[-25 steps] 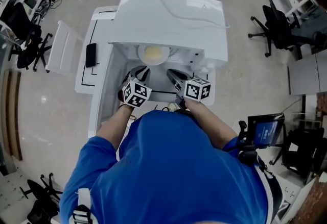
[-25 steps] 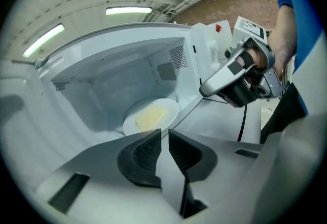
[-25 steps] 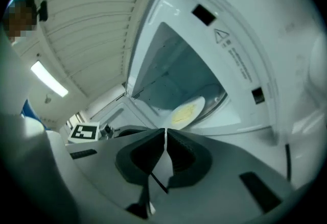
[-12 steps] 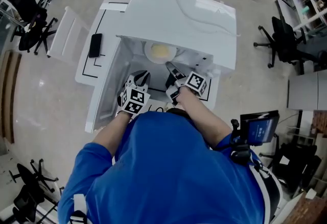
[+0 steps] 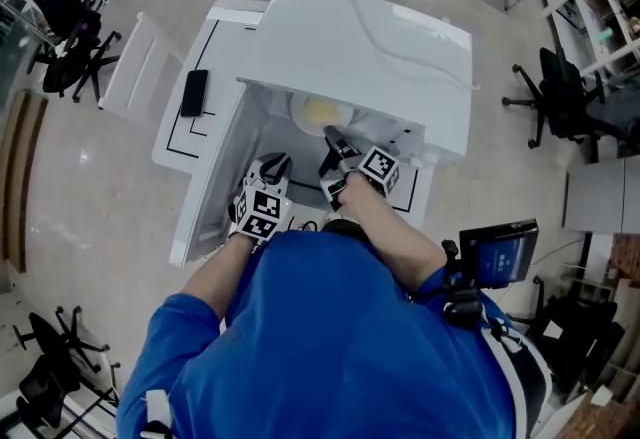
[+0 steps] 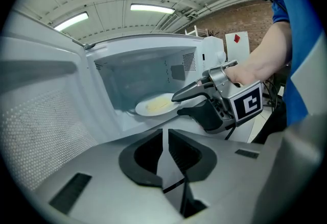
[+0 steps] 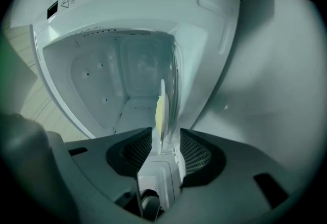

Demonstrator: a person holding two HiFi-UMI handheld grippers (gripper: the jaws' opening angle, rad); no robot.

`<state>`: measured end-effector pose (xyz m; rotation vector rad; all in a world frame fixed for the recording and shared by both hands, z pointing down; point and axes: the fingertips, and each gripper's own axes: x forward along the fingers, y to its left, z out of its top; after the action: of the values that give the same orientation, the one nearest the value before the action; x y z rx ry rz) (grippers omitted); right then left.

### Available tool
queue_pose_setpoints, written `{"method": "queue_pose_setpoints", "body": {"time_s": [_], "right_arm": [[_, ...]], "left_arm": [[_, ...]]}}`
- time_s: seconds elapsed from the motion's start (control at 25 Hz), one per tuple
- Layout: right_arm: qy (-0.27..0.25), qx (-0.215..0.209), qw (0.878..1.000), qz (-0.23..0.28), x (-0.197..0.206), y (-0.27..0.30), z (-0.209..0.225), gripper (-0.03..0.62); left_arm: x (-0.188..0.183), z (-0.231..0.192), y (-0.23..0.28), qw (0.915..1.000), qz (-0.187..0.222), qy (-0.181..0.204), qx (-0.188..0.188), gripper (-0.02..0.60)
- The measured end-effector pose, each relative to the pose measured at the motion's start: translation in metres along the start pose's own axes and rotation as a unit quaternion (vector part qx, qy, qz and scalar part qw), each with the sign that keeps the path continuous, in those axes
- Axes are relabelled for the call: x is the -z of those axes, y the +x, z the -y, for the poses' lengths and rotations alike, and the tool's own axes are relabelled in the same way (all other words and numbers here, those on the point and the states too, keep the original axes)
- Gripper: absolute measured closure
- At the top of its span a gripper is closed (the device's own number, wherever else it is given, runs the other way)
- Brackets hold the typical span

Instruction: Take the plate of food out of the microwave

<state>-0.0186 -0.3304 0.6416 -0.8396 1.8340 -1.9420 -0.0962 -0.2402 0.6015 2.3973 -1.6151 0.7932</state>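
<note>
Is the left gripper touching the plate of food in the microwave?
Apart. In the left gripper view the left gripper, jaws shut and empty, stands outside the microwave; the plate of food lies well beyond it, inside.

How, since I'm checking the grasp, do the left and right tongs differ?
The left tongs are shut on nothing; the right tongs stand open, having just been opening, with the plate rim between them. The left tongs sit outside the microwave; the right tongs reach into its opening. Both point toward the plate.
</note>
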Motion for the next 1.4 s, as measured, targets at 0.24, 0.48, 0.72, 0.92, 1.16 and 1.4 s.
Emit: {"method": "queue_pose_setpoints", "body": {"time_s": [0.24,0.48,0.72,0.92,1.16,1.4], "right_arm": [[0.015,0.014,1.0,0.002,0.001,0.011,0.002,0.434],[0.023,0.03,0.999,0.013,-0.004,0.012,0.006,0.477],[0.016,0.021,1.0,0.013,-0.003,0.011,0.002,0.544],[0.013,0.022,1.0,0.014,-0.007,0.008,0.003,0.557],[0.011,0.028,1.0,0.009,-0.005,-0.005,0.008,0.568],[0.005,0.027,1.0,0.002,0.001,-0.021,0.008,0.569]], "left_arm": [[0.004,-0.001,-0.004,1.0,-0.007,-0.004,-0.004,0.537],[0.002,-0.004,-0.007,0.9999,-0.007,-0.005,-0.01,0.537],[0.002,-0.008,-0.007,0.9999,-0.006,-0.008,-0.014,0.537],[0.002,-0.008,-0.002,0.9999,-0.005,-0.009,-0.012,0.537],[-0.001,-0.006,-0.003,0.9999,0.001,-0.013,-0.01,0.537],[-0.003,-0.007,-0.006,0.9999,0.008,-0.012,-0.007,0.537]]}}
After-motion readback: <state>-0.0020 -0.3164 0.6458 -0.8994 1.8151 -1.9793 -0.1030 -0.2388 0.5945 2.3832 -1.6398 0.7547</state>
